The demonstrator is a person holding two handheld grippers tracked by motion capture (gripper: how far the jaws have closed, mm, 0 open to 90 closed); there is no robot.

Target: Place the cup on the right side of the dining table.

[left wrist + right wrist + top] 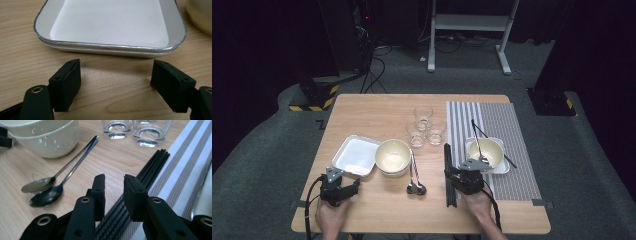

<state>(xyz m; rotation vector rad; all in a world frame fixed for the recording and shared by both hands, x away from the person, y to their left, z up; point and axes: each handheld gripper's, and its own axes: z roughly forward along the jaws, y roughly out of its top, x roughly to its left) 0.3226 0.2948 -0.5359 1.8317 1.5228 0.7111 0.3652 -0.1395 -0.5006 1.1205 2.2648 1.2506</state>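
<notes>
- The right gripper (451, 176) sits at about 5 o'clock on the tabletop (372, 107), directly over the bundle of black chopsticks (150, 167). Its jaws are narrowly parted and hold nothing; the sticks show in the gap between them.
- The chopsticks lie flat along the left edge of the striped placemat (507, 117), probably gathered there so individual pairs can be drawn off for each setting.
- The left gripper (349, 189) rests at 7 o'clock, jaws wide apart and empty, just short of the stacked white trays (112, 47), apparently on standby.
- Two spoons (48, 186) lie side by side at 6 o'clock, beside the stacked cream bowls (47, 137).
- Three glasses (424, 127) cluster near the centre.
- On the placemat, one bowl (488, 150) already carries a spoon and chopsticks, suggesting a finished setting.
</notes>
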